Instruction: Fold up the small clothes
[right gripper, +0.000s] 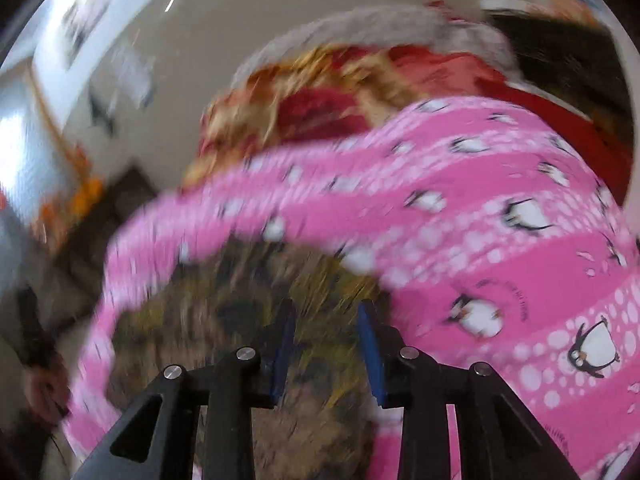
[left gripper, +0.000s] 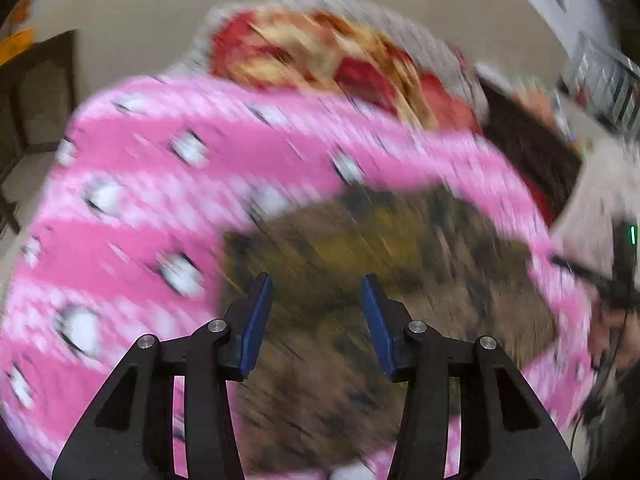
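A pink garment with white penguins and dots [left gripper: 132, 208] lies spread on a brown and yellow patterned surface [left gripper: 360, 264]. It curves around the left gripper [left gripper: 318, 292], which is open and empty above the patterned surface. In the right wrist view the pink garment [right gripper: 500, 232] fills the right side and arcs to the left. The right gripper [right gripper: 326, 316] is open and empty, its right finger [right gripper: 370, 344] at the garment's edge. Both views are blurred by motion.
A red and yellow patterned cloth [left gripper: 320, 56] with a grey fuzzy border lies beyond the garment; it also shows in the right wrist view [right gripper: 320, 100]. A dark object [left gripper: 532, 152] sits at the right. Pale floor [left gripper: 160, 4] and a dark chair [left gripper: 40, 92] lie beyond.
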